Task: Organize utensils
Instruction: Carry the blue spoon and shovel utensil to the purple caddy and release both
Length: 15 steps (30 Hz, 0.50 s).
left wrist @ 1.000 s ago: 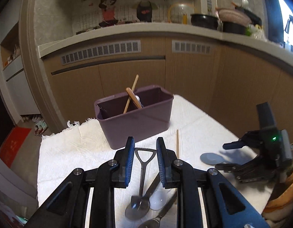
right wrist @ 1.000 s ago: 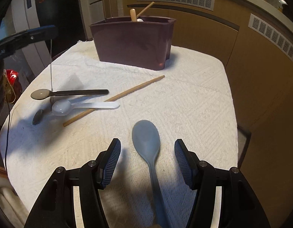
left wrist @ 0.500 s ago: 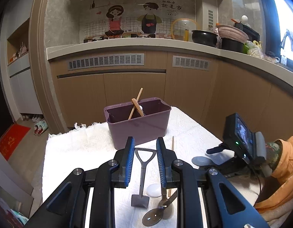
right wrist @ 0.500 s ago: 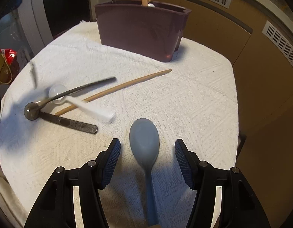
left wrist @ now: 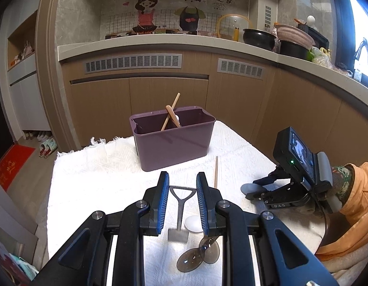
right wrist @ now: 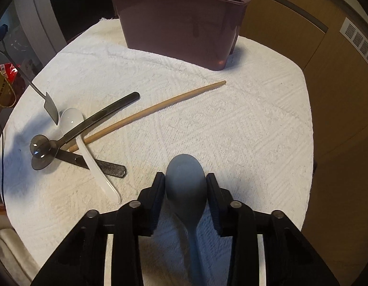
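Observation:
My left gripper (left wrist: pixel 181 199) is shut on the triangular handle of a small metal shovel spoon (left wrist: pixel 179 214) and holds it hanging above the towel; the spoon also shows at the left edge of the right wrist view (right wrist: pixel 49 108). My right gripper (right wrist: pixel 186 187) is shut on the bowl of a grey-blue spoon (right wrist: pixel 186 186) low over the towel. The purple utensil bin (left wrist: pixel 173 138) stands at the far side and holds a wooden spoon and a chopstick. On the towel lie a chopstick (right wrist: pixel 150 112), a white spoon (right wrist: pixel 88 152) and two dark translucent spoons (right wrist: pixel 88 124).
A white towel (right wrist: pixel 231 119) covers the small table. Its edges drop off on all sides. Wooden kitchen cabinets (left wrist: pixel 160 95) and a counter with pots stand behind the bin. The right gripper and the person's orange sleeve show at the right of the left wrist view (left wrist: pixel 291 186).
My left gripper has lifted the metal shovel spoon off the pile. My right gripper has closed its fingers onto the grey-blue spoon's bowl. The loose spoons on the towel have shifted.

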### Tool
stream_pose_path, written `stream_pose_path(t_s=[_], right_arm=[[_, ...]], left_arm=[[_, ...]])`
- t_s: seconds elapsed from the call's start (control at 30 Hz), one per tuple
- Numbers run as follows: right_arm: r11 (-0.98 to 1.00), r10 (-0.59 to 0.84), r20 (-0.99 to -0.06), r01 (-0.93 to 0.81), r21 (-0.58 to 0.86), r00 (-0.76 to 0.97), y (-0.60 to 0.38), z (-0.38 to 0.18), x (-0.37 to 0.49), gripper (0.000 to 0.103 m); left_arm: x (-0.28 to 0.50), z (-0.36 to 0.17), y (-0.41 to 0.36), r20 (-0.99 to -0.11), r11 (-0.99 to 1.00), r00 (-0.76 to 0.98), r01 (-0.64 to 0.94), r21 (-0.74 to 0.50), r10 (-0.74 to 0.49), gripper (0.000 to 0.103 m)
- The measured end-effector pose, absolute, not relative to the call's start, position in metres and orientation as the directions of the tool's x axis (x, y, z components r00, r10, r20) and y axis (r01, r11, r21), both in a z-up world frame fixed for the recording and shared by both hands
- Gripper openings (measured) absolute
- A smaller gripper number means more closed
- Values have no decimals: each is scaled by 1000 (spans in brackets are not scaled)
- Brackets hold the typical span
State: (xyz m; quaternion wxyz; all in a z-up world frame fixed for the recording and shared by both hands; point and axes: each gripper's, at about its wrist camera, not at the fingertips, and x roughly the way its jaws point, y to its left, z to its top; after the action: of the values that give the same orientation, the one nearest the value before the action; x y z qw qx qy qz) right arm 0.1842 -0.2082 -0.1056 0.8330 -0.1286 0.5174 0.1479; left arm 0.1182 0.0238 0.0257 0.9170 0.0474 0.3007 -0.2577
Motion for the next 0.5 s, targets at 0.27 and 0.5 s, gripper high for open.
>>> stream_pose_path(t_s=[0.27,0.5], right_arm=[[927,211,-836,-375,7,507,-198,-61,162,35],[919,318,-687,-390,54,654,-184,22,147,35]], left_arm=[[113,30,19,-573,863,689,502,-63,-443,21],[115,61,8,-513,870,737,492,-37,-439,21]])
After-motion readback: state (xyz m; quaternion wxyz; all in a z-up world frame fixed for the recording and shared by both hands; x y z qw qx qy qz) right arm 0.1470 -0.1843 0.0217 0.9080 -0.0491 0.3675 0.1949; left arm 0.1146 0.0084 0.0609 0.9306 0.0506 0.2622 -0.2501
